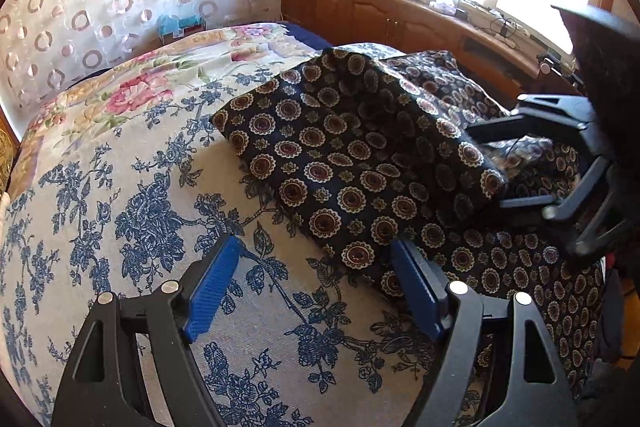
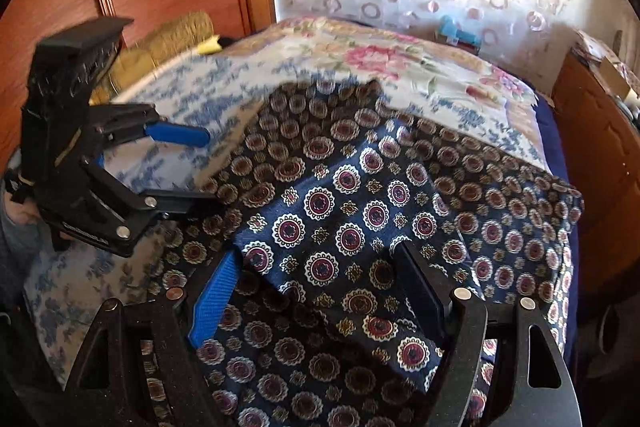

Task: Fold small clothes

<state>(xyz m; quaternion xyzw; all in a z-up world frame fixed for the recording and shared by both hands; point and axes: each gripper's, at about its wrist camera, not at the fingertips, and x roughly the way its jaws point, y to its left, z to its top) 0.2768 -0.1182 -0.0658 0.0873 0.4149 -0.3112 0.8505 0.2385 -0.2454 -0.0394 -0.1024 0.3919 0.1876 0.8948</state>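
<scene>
Garment: dark patterned cloth, lying partly folded on the flowered bedspread. Left view: left gripper open, empty, at the garment's near edge; right gripper spread around a raised fold. Right view: right gripper open astride the garment; left gripper open beside it. Judged thin, light, limp, slippery; pinch corners or hem.

**Bed and what lay on it**

The bed was covered by a cream spread printed with blue flowers, and beyond it a pink rose quilt lay toward the curtain side. A navy garment with round medallion print lay spread on the blue-flowered cover, one part folded over itself, reaching the bed's near edge
</scene>
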